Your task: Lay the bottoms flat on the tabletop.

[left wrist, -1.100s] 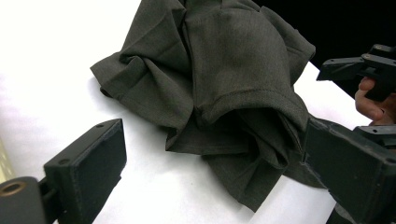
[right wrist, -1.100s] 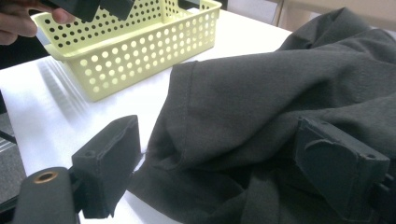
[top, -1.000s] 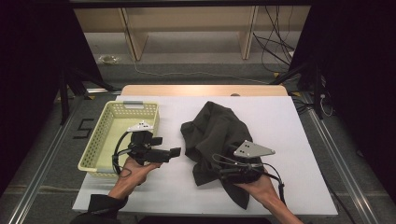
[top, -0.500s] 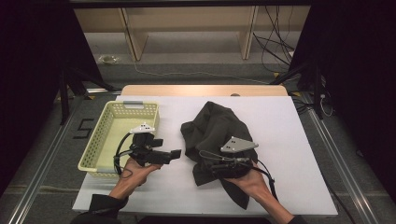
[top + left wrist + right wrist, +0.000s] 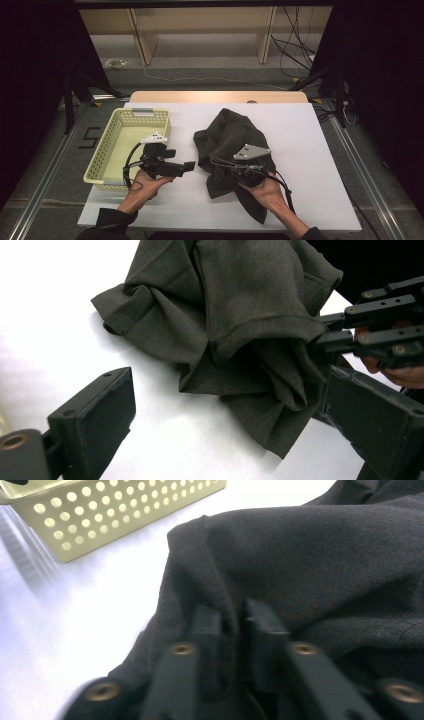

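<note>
The work in hand looks to be at its start: a dark cloth (image 5: 232, 147) is lying crumpled in a heap on the white table (image 5: 310, 150), right of centre, and the yellow basket (image 5: 116, 145) at the left is sitting with nothing in it that the high view shows. What is done so far is the first grip. The right gripper (image 5: 239, 171), at the near side of the heap, has just been closing its jaws, and they are now standing narrow with a fold of cloth pinched between them. The left gripper (image 5: 189, 166) is hovering just left of the cloth, between it and the basket, its jaws standing wide and holding nothing. Still to come, judging by the layout, is a second grip by the left gripper and then lifting, folding or moving the cloth toward the basket; which of these is meant I cannot tell. The high view is giving the whole layout: both hands coming in from the near edge, and the cloth well apart from the basket. The right gripper view is showing what that one cannot: a hem of the cloth (image 5: 300, 565) running down between the two pads, and the basket's (image 5: 120, 515) pierced wall beyond. The left gripper view is showing the cloth's (image 5: 225, 315) near folds hanging loose, with the right gripper (image 5: 327, 340) biting its right edge.
</note>
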`<action>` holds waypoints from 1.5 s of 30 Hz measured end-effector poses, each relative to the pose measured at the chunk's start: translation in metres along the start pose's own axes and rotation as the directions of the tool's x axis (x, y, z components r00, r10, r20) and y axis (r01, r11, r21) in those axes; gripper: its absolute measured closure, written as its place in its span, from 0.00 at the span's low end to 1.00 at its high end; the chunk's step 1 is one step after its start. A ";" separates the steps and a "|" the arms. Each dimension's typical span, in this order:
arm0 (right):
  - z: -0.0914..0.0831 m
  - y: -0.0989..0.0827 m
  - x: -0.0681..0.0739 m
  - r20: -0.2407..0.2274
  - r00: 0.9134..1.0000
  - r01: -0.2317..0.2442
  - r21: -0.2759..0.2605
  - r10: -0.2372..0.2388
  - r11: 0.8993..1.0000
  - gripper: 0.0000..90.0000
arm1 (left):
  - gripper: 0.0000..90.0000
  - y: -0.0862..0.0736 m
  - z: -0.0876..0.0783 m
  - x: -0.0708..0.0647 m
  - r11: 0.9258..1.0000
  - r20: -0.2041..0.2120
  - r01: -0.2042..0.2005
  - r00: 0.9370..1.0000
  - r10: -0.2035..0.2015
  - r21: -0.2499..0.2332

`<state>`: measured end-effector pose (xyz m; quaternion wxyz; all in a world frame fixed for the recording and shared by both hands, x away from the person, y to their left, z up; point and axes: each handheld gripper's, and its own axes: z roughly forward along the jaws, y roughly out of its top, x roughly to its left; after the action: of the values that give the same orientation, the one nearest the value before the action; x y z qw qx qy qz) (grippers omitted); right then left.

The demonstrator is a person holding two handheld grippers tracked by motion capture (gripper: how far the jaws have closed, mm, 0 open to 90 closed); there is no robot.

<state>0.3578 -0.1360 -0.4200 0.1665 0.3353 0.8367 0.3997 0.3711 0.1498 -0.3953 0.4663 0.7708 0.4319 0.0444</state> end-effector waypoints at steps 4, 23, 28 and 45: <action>-0.006 0.003 -0.006 -0.007 1.000 -0.007 -0.004 0.007 1.000 0.98 | 0.07 0.000 0.000 0.000 1.000 0.000 -0.011 1.000 0.011 0.006; -0.067 0.006 -0.088 0.126 0.973 -0.170 -0.169 0.193 0.971 0.98 | 0.07 -0.001 0.003 0.002 1.000 -0.004 -0.015 1.000 0.015 0.021; -0.075 -0.002 -0.106 0.153 0.959 -0.211 -0.180 0.239 0.961 0.98 | 0.07 -0.001 0.002 0.003 1.000 -0.006 -0.011 1.000 0.011 0.013; -0.098 -0.029 -0.152 0.262 0.909 -0.281 -0.193 0.325 0.940 0.98 | 0.07 0.000 0.002 0.003 1.000 -0.011 -0.009 1.000 0.010 0.018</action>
<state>0.4014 -0.3091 -0.3796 0.2478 0.5028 0.7081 0.4293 0.3743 0.1507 -0.3978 0.4565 0.7768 0.4312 0.0470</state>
